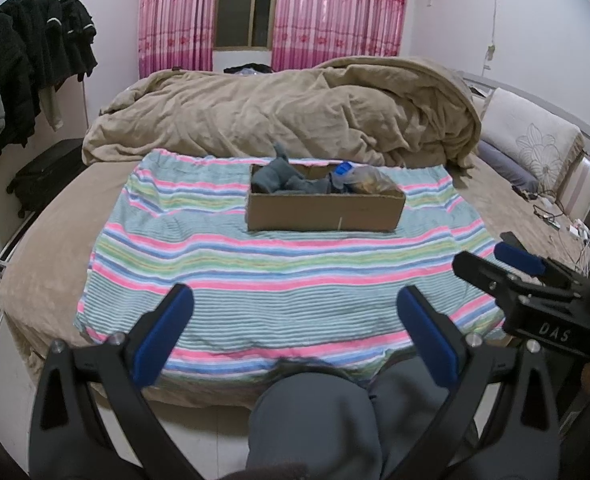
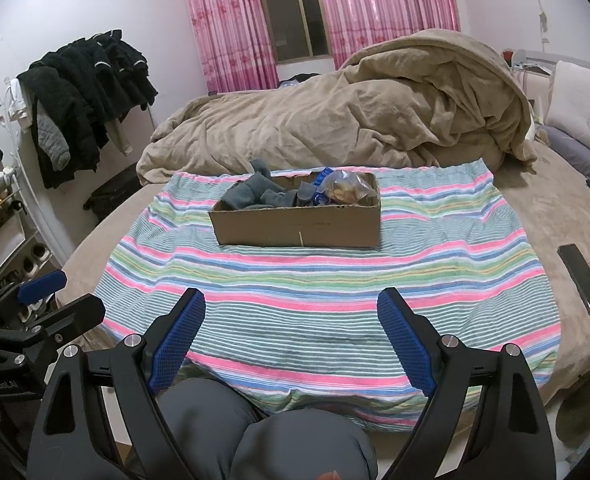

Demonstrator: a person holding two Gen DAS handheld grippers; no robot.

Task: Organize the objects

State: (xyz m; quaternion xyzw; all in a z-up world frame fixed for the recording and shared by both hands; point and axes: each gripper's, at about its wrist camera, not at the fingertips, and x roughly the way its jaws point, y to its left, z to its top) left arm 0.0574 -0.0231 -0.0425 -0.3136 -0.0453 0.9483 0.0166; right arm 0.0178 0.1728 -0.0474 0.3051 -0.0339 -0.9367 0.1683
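A cardboard box [image 1: 325, 210] [image 2: 297, 226] stands on a striped cloth [image 1: 279, 280] [image 2: 327, 280] spread over the bed. Inside it lie grey socks [image 1: 281, 178] [image 2: 255, 194], a blue-capped item [image 1: 343, 170] [image 2: 321, 188] and a clear bag of brownish pieces [image 1: 369, 180] [image 2: 345, 188]. My left gripper [image 1: 295, 312] is open and empty, held back at the bed's near edge above the person's knees. My right gripper [image 2: 291, 320] is open and empty, level with it; it also shows at the right of the left wrist view [image 1: 495, 260].
A crumpled tan duvet [image 1: 295, 108] [image 2: 355, 120] lies behind the box. A black phone [image 2: 581, 278] lies on the bed at right. Pillows [image 1: 531, 140] and cables [image 1: 551, 216] are at the far right. Dark clothes [image 2: 83, 92] hang at left by a black suitcase [image 1: 43, 178].
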